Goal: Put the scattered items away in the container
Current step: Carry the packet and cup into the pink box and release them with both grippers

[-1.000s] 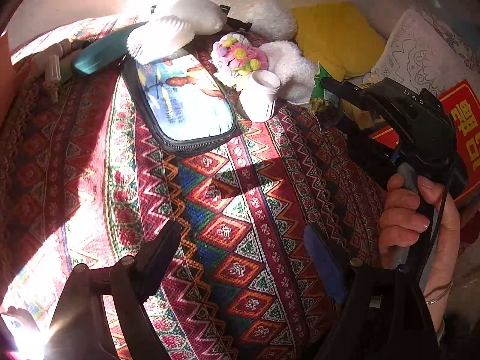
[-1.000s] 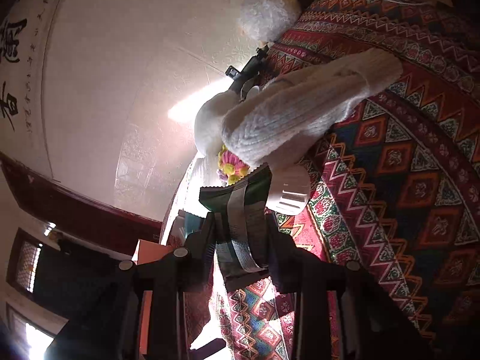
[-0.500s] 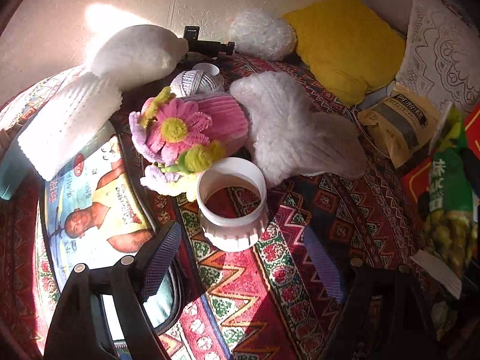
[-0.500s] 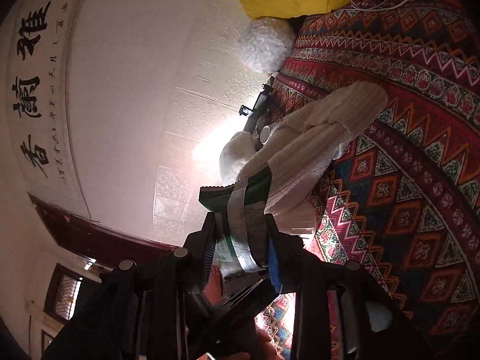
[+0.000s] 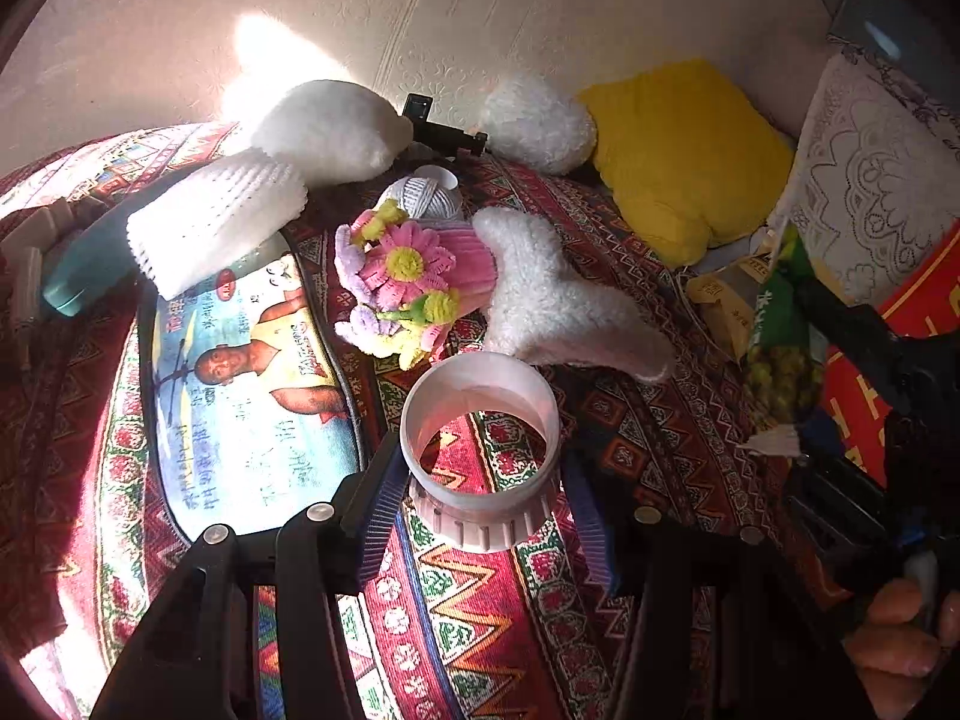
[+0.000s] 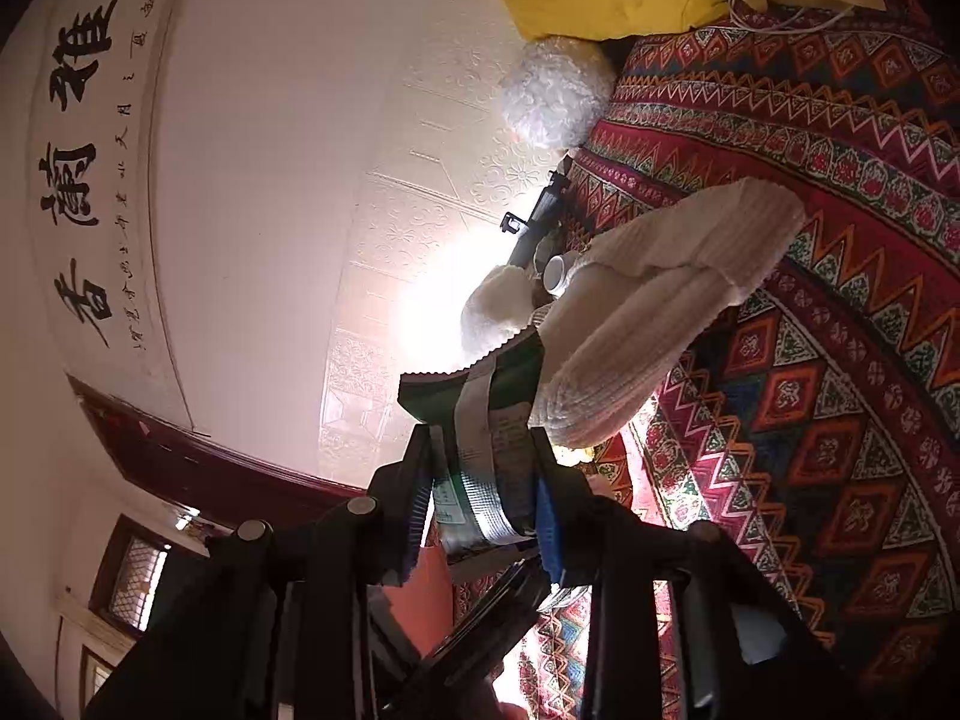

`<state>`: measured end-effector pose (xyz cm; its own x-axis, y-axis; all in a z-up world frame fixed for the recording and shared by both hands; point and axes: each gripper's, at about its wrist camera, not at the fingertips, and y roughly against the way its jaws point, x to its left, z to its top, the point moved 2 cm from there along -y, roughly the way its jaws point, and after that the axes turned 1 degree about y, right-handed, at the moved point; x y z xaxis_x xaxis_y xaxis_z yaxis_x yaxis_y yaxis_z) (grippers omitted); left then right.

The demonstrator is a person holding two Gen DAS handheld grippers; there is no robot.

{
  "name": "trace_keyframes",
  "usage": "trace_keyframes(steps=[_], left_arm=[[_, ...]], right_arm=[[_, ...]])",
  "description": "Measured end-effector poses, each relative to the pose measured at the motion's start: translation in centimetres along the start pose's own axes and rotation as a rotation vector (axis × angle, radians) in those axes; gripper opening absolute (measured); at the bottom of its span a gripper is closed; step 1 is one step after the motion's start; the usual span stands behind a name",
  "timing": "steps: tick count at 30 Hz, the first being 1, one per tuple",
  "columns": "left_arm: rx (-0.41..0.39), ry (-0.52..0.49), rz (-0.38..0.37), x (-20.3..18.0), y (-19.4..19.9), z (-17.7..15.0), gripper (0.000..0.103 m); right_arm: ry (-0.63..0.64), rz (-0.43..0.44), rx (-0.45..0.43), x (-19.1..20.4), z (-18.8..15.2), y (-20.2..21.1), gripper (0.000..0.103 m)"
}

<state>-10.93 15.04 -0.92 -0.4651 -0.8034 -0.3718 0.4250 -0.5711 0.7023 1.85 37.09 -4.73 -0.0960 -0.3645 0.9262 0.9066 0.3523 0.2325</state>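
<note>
A white plastic ring-shaped cap (image 5: 480,450) stands on the patterned cloth (image 5: 468,618), directly between the fingers of my left gripper (image 5: 480,498). The jaws are open, a finger on each side, close to the cap. Behind it lie a pink crochet flower bunch (image 5: 414,276), a fluffy white knit piece (image 5: 552,300) and a yarn ball (image 5: 423,198). My right gripper (image 6: 483,492) is shut on a green snack packet (image 6: 480,438), held in the air and rolled sideways. That packet also shows at the right of the left wrist view (image 5: 780,336).
A printed zip pouch (image 5: 240,384) lies left of the cap, with a white ribbed foam sleeve (image 5: 216,222) and a teal case (image 5: 84,264) beyond. A yellow cushion (image 5: 678,144), a lace pillow (image 5: 870,180), a red box (image 5: 900,324) and a tan packet (image 5: 720,294) sit to the right.
My left gripper moved forward over the cloth until the white cap sat between its open fingers. My right gripper kept its hold on the green packet and shifted a little.
</note>
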Motion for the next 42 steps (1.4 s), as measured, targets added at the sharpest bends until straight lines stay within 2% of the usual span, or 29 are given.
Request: trace_keyframes(steps=[4,8,11,14,18,21,24,29,33,35,36,37,38,42], left_arm=[[-0.059,0.01,-0.03,0.9,6.7,-0.6,0.05],[-0.154,0.033,-0.034,4.4,15.5,0.6,0.05],[-0.273,0.053,0.021,9.4,23.3,2.4,0.05],[-0.388,0.132,0.088,16.1,30.1,3.4,0.05],[-0.498,0.257,0.179,24.7,35.5,2.6,0.051],[-0.52,0.343,0.193,29.5,37.5,1.6,0.051],[-0.52,0.389,0.229,32.6,38.4,0.5,0.051],[-0.512,0.424,0.224,35.0,39.1,-0.9,0.051],[-0.49,0.419,0.287,36.0,39.0,-1.2,0.051],[-0.463,0.416,0.309,36.3,38.7,-1.3,0.061],[-0.463,0.421,0.317,36.5,38.7,-1.4,0.078],[-0.473,0.426,0.322,36.6,39.0,-1.6,0.089],[-0.487,0.428,0.321,36.7,39.3,-1.7,0.089],[-0.529,0.437,0.302,36.6,40.5,-1.9,0.094]], right_arm=[[0.017,-0.005,-0.011,0.4,-0.3,0.7,0.029],[0.052,-0.019,0.003,1.2,-1.2,0.2,0.029],[0.095,-0.034,0.026,2.4,-2.3,-0.5,0.029],[0.134,-0.005,0.085,4.4,-4.3,-1.8,0.029],[0.267,0.038,0.178,9.6,-8.8,-4.6,0.029],[0.362,0.088,0.273,14.2,-13.6,-7.9,0.029],[0.413,0.166,0.383,18.3,-18.7,-11.8,0.029],[0.517,0.236,0.502,25.0,-26.3,-18.1,0.029],[0.605,0.226,0.569,28.2,-31.5,-22.3,0.029],[0.658,0.174,0.573,28.9,-33.3,-23.7,0.037],[0.671,0.149,0.574,29.0,-33.8,-24.2,0.044],[0.664,0.136,0.571,28.9,-33.9,-24.3,0.07],[0.644,0.139,0.562,28.8,-33.8,-24.2,0.087],[0.624,0.171,0.529,28.5,-32.3,-22.5,0.087]])
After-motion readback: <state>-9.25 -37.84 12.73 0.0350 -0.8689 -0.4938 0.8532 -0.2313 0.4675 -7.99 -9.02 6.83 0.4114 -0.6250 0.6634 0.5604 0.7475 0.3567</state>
